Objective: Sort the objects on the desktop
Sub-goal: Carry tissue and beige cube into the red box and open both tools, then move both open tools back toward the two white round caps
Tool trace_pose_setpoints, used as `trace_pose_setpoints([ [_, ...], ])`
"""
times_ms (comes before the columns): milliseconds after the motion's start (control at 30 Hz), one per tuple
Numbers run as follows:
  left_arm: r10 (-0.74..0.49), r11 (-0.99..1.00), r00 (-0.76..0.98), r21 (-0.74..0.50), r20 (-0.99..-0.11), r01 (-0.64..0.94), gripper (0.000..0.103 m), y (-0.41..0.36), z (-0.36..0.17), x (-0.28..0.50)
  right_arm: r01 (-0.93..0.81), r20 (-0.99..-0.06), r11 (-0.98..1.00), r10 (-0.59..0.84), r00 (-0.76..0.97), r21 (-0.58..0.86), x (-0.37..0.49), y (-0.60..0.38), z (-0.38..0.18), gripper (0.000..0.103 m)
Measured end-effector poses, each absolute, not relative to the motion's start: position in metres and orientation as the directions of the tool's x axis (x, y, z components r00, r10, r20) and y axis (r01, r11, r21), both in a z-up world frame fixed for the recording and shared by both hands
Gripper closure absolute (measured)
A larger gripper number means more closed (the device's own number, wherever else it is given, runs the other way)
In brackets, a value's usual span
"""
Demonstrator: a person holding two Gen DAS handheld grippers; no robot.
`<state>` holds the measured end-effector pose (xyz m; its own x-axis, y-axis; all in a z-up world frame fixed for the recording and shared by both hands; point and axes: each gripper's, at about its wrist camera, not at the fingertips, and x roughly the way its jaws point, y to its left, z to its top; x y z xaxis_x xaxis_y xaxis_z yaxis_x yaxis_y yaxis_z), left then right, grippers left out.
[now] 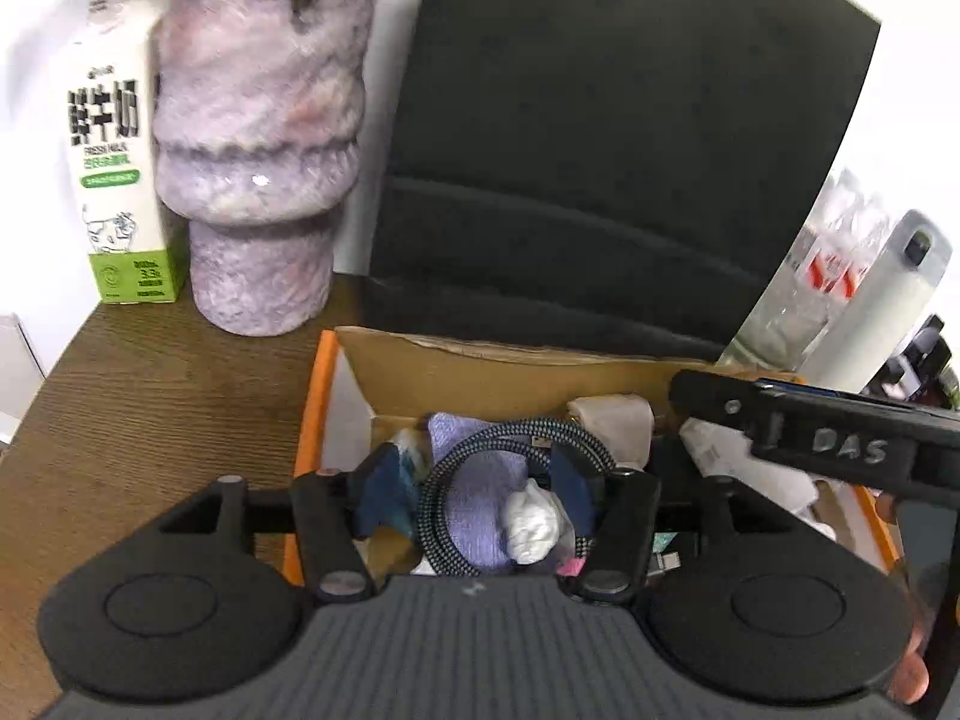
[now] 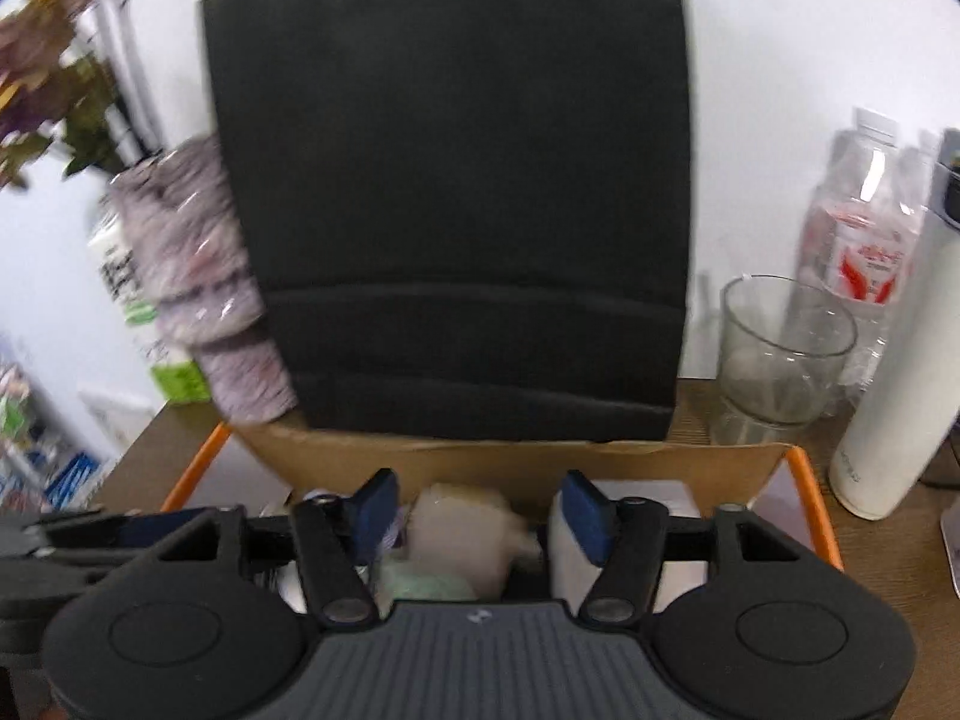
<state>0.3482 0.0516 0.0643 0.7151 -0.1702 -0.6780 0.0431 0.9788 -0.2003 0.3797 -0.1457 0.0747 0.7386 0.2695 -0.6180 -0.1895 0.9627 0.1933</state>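
An orange-rimmed cardboard box (image 1: 309,420) sits on the wooden desk and holds small items. In the left wrist view my left gripper (image 1: 480,489) is open over the box, its blue pads either side of a coiled braided cable (image 1: 444,480), a purple cloth (image 1: 474,510) and a white crumpled wad (image 1: 531,525). My right gripper (image 2: 480,516) is open over the same box (image 2: 810,498), above a pale wrapped lump (image 2: 462,534) and a white block (image 2: 567,546). The right gripper's body (image 1: 840,444) shows at the right of the left wrist view.
A black bag (image 1: 600,150) stands behind the box. A purple marbled vase (image 1: 258,150) and a milk carton (image 1: 114,180) stand at back left. A glass (image 2: 774,354), a plastic bottle (image 2: 858,240) and a white flask (image 2: 900,360) stand at back right.
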Motion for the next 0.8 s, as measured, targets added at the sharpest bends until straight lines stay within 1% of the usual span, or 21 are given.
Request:
trace_pose_setpoints([
  [67, -0.121, 0.982, 0.743, -0.186, -0.659, -0.005, 0.037, 0.057, 0.074, 0.325, -0.202, -0.607, 0.958, 0.285, 0.742, 0.203, 0.367, -0.152, 0.08, 0.034],
  [100, -0.108, 0.979, 0.766, -0.203, -0.633, -0.03, 0.034, 0.061, 0.08, 0.305, -0.199, -0.609, 0.961, 0.274, 0.744, 0.19, 0.358, -0.154, 0.083, 0.034],
  [133, -0.104, 0.969, 0.79, -0.242, -0.605, -0.057, 0.023, 0.065, 0.084, 0.283, -0.198, -0.608, 0.965, 0.262, 0.749, 0.171, 0.344, -0.157, 0.085, 0.034],
  [167, -0.109, 0.956, 0.808, -0.285, -0.579, -0.075, 0.019, 0.068, 0.086, 0.262, -0.206, -0.605, 0.966, 0.257, 0.754, 0.153, 0.329, -0.159, 0.087, 0.032],
  [233, -0.143, 0.949, 0.831, -0.312, -0.538, -0.039, 0.017, 0.065, 0.086, 0.212, -0.225, -0.595, 0.967, 0.251, 0.764, 0.12, 0.293, -0.166, 0.089, 0.027],
  [267, -0.149, 0.951, 0.837, -0.307, -0.527, -0.025, 0.013, 0.061, 0.084, 0.191, -0.237, -0.59, 0.966, 0.254, 0.767, 0.107, 0.271, -0.169, 0.087, 0.022],
  [367, -0.163, 0.967, 0.829, -0.253, -0.536, 0.027, 0.007, 0.043, 0.074, 0.135, -0.245, -0.609, 0.963, 0.261, 0.749, 0.111, 0.22, -0.175, 0.08, 0.021],
  [467, -0.141, 0.984, 0.825, -0.167, -0.547, 0.058, 0.003, 0.028, 0.064, 0.088, -0.258, -0.626, 0.958, 0.277, 0.729, 0.123, 0.164, -0.178, 0.068, 0.021],
  [533, -0.139, 0.989, 0.833, -0.119, -0.535, 0.089, 0.0, 0.022, 0.053, 0.059, -0.264, -0.632, 0.957, 0.277, 0.724, 0.117, 0.125, -0.176, 0.059, 0.019],
  [567, -0.136, 0.99, 0.827, -0.099, -0.545, 0.098, 0.0, 0.021, 0.047, 0.046, -0.262, -0.635, 0.958, 0.273, 0.723, 0.114, 0.106, -0.176, 0.053, 0.019],
  [667, -0.118, 0.993, 0.799, -0.08, -0.59, 0.087, 0.0, 0.023, 0.029, 0.017, -0.247, -0.648, 0.964, 0.25, 0.72, 0.098, 0.058, -0.173, 0.035, 0.018],
  [800, -0.098, 0.995, 0.785, -0.059, -0.612, 0.078, 0.0, 0.026, 0.008, -0.015, -0.229, -0.637, 0.967, 0.246, 0.731, 0.112, 0.003, -0.171, 0.014, 0.018],
])
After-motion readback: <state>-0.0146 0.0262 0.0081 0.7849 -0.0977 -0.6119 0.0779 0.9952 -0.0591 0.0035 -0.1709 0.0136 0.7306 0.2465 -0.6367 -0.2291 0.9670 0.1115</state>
